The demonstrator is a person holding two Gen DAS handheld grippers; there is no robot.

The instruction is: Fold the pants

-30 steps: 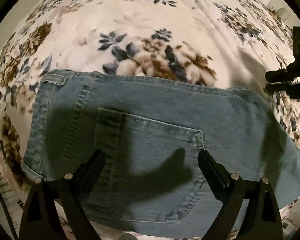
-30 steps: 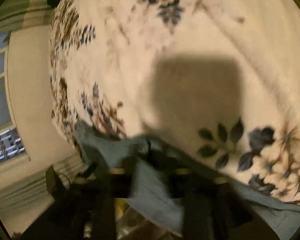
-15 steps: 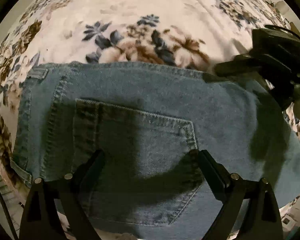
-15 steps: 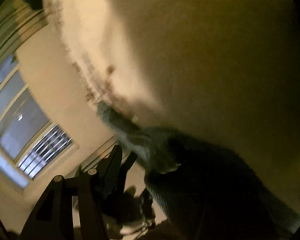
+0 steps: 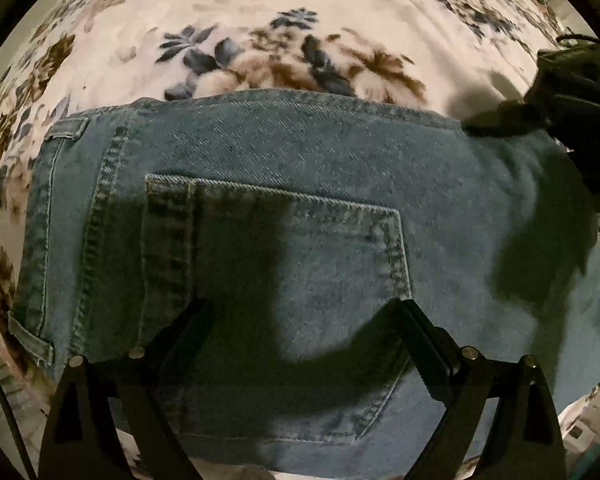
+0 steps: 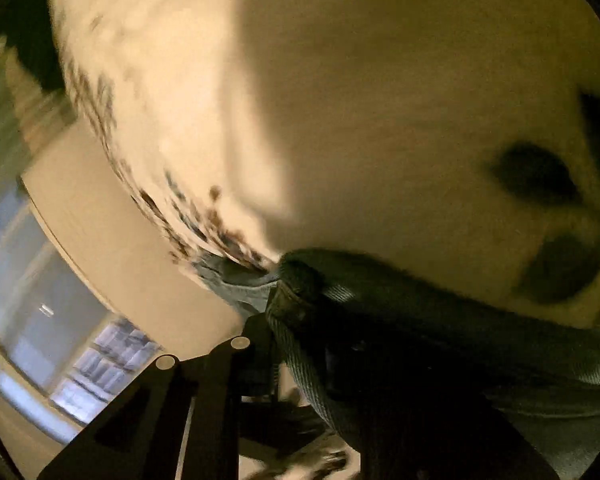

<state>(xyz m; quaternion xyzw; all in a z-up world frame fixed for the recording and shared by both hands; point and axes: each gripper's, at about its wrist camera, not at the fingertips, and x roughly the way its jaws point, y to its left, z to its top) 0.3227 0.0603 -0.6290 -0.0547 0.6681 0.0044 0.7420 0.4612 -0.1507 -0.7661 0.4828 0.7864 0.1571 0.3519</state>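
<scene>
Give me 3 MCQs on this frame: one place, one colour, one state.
1. Where do the jeans lie?
A. on a floral bedspread
B. on a wooden floor
C. over a chair back

2. What colour are the jeans?
A. black
B. blue denim
C. khaki

3. How are the left tongs?
A. shut on the waistband
B. shut on the pocket
C. open above the back pocket

Key:
1 A, the floral bedspread shows all round the denim.
2 B, faded blue twill with pale stitching.
3 C, both fingers stand wide apart, with the back pocket showing between them.
</scene>
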